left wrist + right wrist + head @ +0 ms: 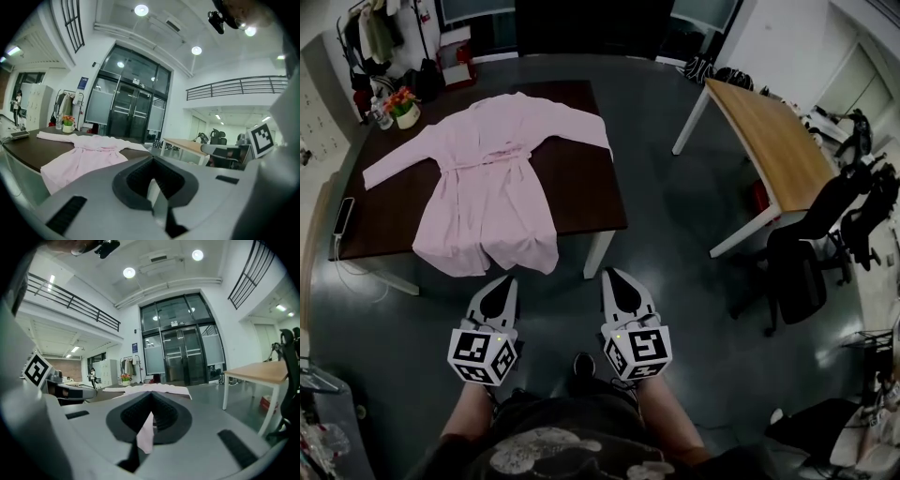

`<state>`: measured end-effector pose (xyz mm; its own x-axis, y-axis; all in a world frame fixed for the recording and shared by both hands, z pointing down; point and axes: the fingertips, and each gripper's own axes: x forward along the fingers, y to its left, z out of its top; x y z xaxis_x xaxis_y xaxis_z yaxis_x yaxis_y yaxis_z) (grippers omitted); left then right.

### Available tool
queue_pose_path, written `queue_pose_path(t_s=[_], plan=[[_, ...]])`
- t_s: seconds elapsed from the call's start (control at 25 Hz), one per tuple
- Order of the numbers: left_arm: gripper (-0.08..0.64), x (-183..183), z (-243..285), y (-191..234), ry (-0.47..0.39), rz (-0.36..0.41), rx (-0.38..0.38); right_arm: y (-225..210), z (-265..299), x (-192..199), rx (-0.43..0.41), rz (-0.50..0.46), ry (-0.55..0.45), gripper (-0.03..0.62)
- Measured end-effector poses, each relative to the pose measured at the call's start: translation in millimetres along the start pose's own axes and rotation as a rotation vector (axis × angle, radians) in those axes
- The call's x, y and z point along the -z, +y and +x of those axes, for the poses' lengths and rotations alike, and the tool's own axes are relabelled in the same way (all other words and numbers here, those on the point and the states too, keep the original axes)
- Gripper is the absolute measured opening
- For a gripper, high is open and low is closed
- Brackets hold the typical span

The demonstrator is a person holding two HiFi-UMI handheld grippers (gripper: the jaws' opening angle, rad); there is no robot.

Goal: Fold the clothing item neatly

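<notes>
So, both sets of jaws are pinched fully together with nothing gripped. The left gripper (506,281) and the right gripper (615,276) sit side by side, held low in front of the person and pointing at the table, both apart from it and touching nothing. In the right gripper view a sliver of pink shows through the slit behind the closed tips, but that's just the garment further off, not something held.

The clothing item is a pink robe (492,178), lying flat and unfolded on a dark brown table (581,187) just beyond the grippers. The collar is at the far side, both sleeves are spread out to the left and right, the belt is tied at the waist, and the hem droops over the near edge of the table, closer to the left gripper than to the right one.

On the far left corner of the table there's a small pot of flowers (403,108), and a phone (343,216) lies at the left edge.

Off to the right stands a light wooden table (778,141) with black office chairs (802,262) near it. A coat rack (370,37) stands at the far left, and dark glass doors (133,108) are at the back of the room.
</notes>
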<state>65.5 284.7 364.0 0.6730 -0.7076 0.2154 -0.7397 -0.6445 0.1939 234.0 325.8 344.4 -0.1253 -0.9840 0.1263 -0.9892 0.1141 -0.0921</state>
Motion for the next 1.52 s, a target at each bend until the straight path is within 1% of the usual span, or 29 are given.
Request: queue_pose_path(t_s=[0.08,0.16,0.28,0.44,0.52,0.64,0.72,0.88,1.0,1.12,1.24,1.36,1.44,1.52], plan=[[0.009,-6,23,-20,-0.011,0.001,-0.006,-26,2,-5,-0.005,-0.011,0.004,-0.012],[0.009,-12,40,-32,-0.019,0.004,-0.022,-49,7,-8,-0.01,-0.013,0.006,-0.011],[0.009,-18,59,-39,-0.016,0.024,-0.039,-77,17,-6,0.004,0.017,0.007,-0.011],[0.009,-20,78,-42,0.005,0.078,-0.043,-101,30,2,0.03,0.068,0.021,-0.011],[0.009,-19,89,-37,0.011,0.075,-0.042,-108,40,3,0.044,0.076,0.022,-0.011],[0.009,-15,113,-30,0.024,0.057,-0.015,-119,57,1,0.08,0.022,0.022,-0.011],[0.009,-14,132,-23,0.034,0.066,0.009,-130,70,-4,0.104,-0.001,0.012,-0.011],[0.009,-24,178,-11,0.035,0.098,0.067,-163,100,-21,0.152,0.011,-0.011,-0.011],[0.009,-32,210,-5,0.031,0.096,0.108,-192,121,-31,0.22,0.018,-0.033,-0.011],[0.009,-35,237,4,0.04,0.089,0.126,-216,136,-30,0.279,0.038,-0.038,-0.011],[0.009,-36,259,12,0.057,0.083,0.12,-239,147,-22,0.306,0.069,-0.019,-0.011],[0.009,-35,285,20,0.073,0.072,0.099,-267,165,-11,0.318,0.084,0.008,-0.011],[0.009,-33,305,23,0.088,0.055,0.076,-284,182,-2,0.304,0.09,0.033,-0.012],[0.009,-32,321,22,0.102,0.04,0.051,-295,198,6,0.272,0.095,0.062,-0.011]])
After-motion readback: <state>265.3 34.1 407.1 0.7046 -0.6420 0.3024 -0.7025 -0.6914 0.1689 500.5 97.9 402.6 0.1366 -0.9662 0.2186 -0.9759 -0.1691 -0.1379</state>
